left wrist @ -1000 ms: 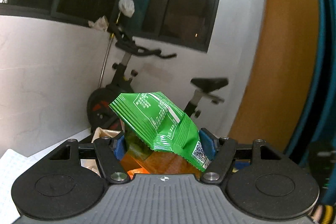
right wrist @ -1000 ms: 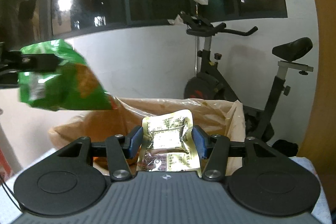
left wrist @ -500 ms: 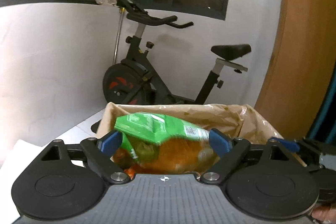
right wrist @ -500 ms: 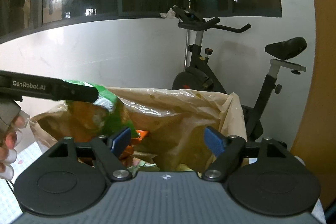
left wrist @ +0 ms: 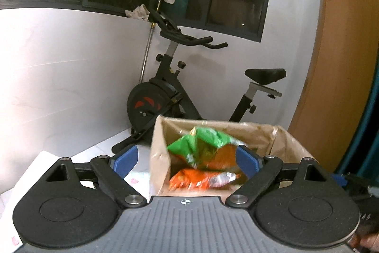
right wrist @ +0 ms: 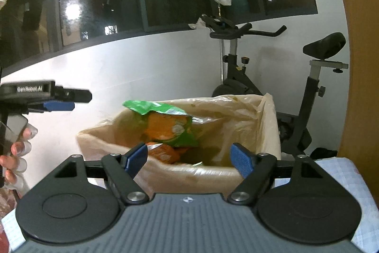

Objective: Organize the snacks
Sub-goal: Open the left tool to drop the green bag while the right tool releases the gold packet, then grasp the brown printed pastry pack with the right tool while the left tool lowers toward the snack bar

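Note:
A green and orange snack bag [left wrist: 203, 146] lies in a cardboard box [left wrist: 158, 146] lined with clear plastic, on top of an orange snack pack [left wrist: 201, 179]. My left gripper [left wrist: 187, 158] is open and empty just in front of the box. In the right wrist view the green bag [right wrist: 165, 122] sticks up out of the box [right wrist: 267, 125], with the orange pack [right wrist: 163, 153] under it. My right gripper [right wrist: 189, 158] is open and empty at the box's near rim. The left gripper [right wrist: 59, 101] shows at the left, held in a hand.
An exercise bike [left wrist: 170, 92] stands behind the box against a white wall, also in the right wrist view [right wrist: 296, 92]. A wooden panel [left wrist: 343, 63] rises at the right. A pale checked cloth [right wrist: 343, 177] covers the table.
My left gripper opened and let the green bag drop into the box, then drew back. My right gripper opened and let go of a gold pack, which is out of sight now.

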Motion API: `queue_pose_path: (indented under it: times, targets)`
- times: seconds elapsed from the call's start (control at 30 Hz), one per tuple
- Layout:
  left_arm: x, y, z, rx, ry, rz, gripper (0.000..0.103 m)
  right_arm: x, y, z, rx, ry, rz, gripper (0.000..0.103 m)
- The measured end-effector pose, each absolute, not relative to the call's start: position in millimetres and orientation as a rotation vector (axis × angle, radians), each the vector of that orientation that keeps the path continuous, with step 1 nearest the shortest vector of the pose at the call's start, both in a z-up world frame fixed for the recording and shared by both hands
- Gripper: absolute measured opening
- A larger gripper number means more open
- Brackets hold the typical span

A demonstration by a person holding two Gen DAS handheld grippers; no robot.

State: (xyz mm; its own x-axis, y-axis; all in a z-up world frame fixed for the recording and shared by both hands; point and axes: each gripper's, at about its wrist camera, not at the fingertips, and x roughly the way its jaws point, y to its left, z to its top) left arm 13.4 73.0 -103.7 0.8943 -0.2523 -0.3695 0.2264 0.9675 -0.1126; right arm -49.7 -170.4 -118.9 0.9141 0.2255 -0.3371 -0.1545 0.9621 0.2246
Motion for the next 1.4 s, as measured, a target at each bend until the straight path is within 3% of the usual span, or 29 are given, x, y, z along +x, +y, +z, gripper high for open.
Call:
queue_pose_path:
  times: [0.23,0.7,0.9,1.07,1.2,1.4]
  targets:
    - [-33.1,90.4,-129.5,0.021,0.424,-0.232,0.09,-86.4,-157.3,-131.1,0.147,0.376,0.243,0.08]
    - [-68.3,90.9,-211.8,-0.037,0.612,-0.212,0.085,-93.0,-132.1,-233.7,-0.031,0.693,0.286,0.079]
    - [-77.0,86.9,-235.3,-0.095,0.705,-0.183,0.083,-91.7,-127.7,-254.9,-0.075,0.718,0.285,0.08]
    - [-81.2,82.7,-246.9,-0.142,0.761,-0.192,0.082,-79.0,-122.0,-266.0,-0.106,0.74,0.271,0.093]
    - [-84.3,81.4,-256.7,-0.185,0.815,-0.197,0.081,-76.8,-124.9,-273.4,-0.072,0.74,0.277,0.093]
    - [-81.5,81.9,-271.5,-0.238,0.891,-0.187,0.079,-91.2,-134.8,-280.0,0.022,0.66,0.236,0.083]
